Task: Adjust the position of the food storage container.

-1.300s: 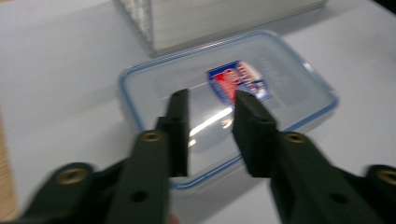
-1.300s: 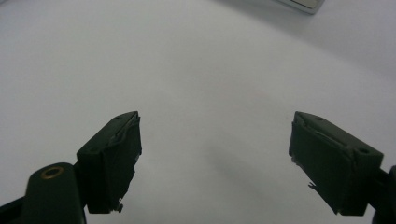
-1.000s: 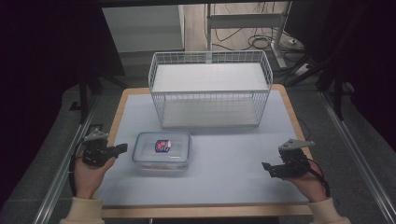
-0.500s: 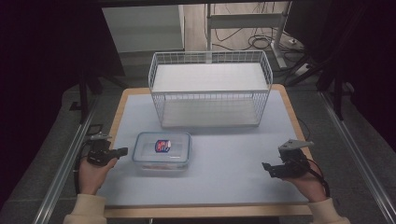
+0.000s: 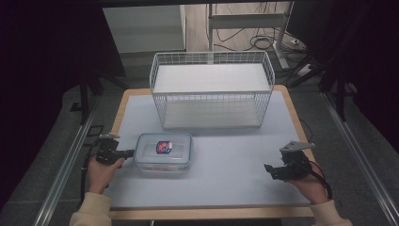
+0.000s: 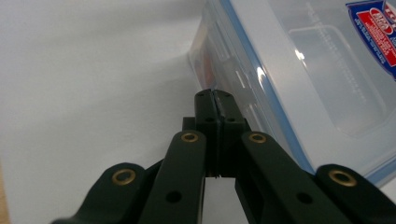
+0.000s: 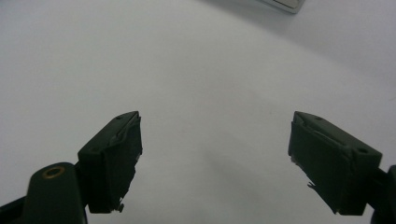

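Note:
A clear plastic box (image 5: 163,152) with a blue-rimmed lid and a red and blue label lies on the table's left front part. My left gripper (image 5: 130,153) sits low at the box's left side, its tip right at the wall. In the left gripper view the jaws are pressed together with nothing between them, the tip (image 6: 214,94) against the side of the box (image 6: 299,84) just under the lid's rim. My right gripper (image 5: 268,168) rests near the front right, well apart from the box. Its jaws (image 7: 215,140) stand wide open over bare table.
A white wire basket (image 5: 211,96) stands at the back middle of the white table (image 5: 226,174), which has a wooden border. Metal rails run along both sides. Cables and a stand lie on the floor behind.
My left gripper has come down and drawn in to the box's left side. The right gripper and the box have kept still.

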`<state>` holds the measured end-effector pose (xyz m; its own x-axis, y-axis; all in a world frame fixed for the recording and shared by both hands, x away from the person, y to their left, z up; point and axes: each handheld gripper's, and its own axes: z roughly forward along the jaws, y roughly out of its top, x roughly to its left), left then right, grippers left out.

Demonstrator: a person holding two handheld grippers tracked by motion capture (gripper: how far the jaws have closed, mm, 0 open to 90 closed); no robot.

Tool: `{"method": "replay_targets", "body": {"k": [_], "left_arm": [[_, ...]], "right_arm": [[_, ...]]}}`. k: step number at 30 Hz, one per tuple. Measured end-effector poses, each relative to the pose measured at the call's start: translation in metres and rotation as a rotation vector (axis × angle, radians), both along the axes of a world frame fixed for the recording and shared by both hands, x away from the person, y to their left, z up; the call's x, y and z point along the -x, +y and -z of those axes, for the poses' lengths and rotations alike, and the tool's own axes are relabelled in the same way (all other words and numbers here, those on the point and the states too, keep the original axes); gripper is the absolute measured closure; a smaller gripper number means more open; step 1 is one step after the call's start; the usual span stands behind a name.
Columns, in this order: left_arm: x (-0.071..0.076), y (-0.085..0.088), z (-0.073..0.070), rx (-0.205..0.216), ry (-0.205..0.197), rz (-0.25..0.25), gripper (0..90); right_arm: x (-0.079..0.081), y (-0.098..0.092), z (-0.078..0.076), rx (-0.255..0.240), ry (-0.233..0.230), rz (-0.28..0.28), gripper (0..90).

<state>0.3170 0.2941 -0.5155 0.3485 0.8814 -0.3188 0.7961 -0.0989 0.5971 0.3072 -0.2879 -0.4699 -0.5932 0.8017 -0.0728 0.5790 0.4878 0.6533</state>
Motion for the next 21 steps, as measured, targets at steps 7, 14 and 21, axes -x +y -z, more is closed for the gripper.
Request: {"method": "replay_targets", "body": {"k": [7,14,21], "left_arm": [[0.000,-0.005,0.001,-0.008,0.001,0.016,90.0],[0.000,-0.016,0.000,0.003,-0.004,0.060,90.0],[-0.003,-0.030,0.000,0.016,-0.007,0.093,90.0]], "right_arm": [[0.000,0.000,0.000,0.002,-0.001,0.000,17.6],[0.000,0.000,0.000,0.004,-0.001,0.000,17.6],[0.000,-0.001,0.000,0.002,0.000,0.003,17.7]]}}
